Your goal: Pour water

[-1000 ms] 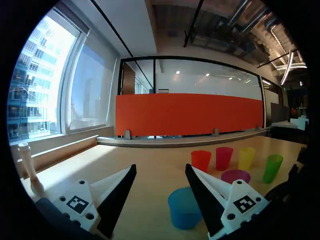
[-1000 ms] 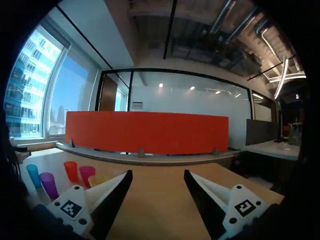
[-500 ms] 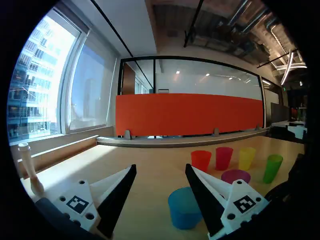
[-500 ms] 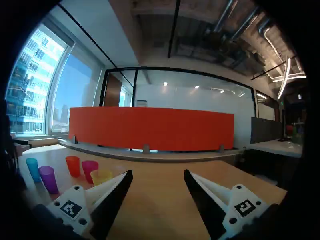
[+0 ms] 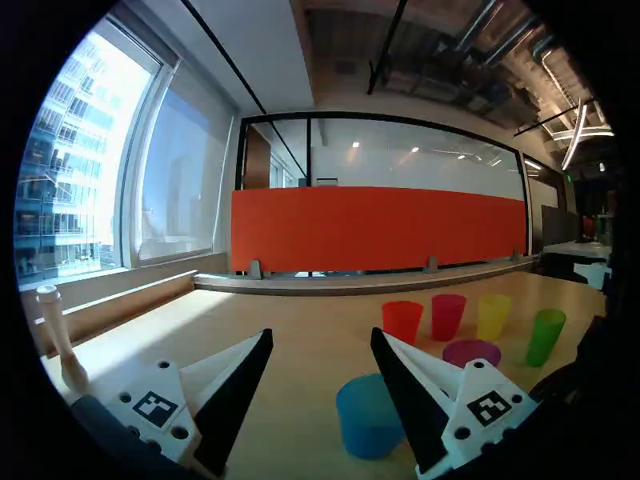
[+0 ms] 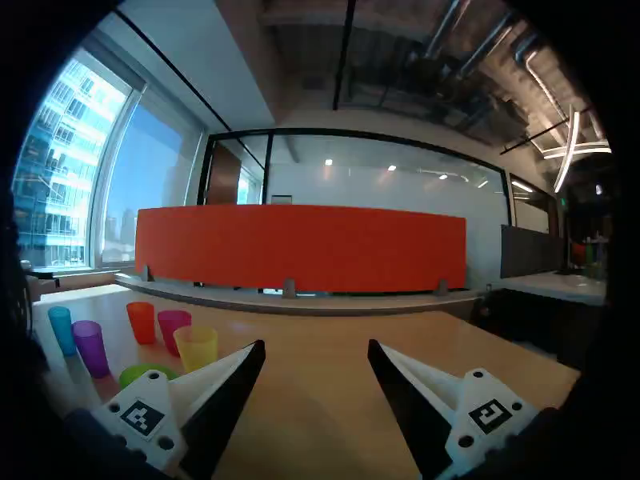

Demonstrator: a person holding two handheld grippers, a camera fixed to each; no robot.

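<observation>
Wooden table (image 5: 264, 320) spreads under the left gripper (image 5: 320, 332) in the left gripper view, and almost nothing here differs from half a second ago. The tongs stand released, holding nothing, well apart. A blue cup (image 5: 364, 416) sits just beyond the fingertips, partly hidden behind the right finger. Farther off stand a purple cup (image 5: 472, 350), a red cup (image 5: 402, 320), a pink cup (image 5: 448, 316), a yellow cup (image 5: 493, 316) and a green cup (image 5: 546, 336), in front of an orange partition (image 5: 376, 228). Every cup stands upright, mouth up, long axis vertical.

In the right gripper view the right gripper (image 6: 316, 344) is likewise released and empty over bare table. Compared with the earlier frame the cups sit higher and clearer at the left: the yellow cup (image 6: 196, 346) now shows whole, and the green cup's (image 6: 142, 374) rim has come into sight just above the left finger. Behind them stand the pink cup (image 6: 172, 330), red cup (image 6: 142, 322), purple cup (image 6: 90, 348) and blue cup (image 6: 60, 330), all upright with mouths up.
</observation>
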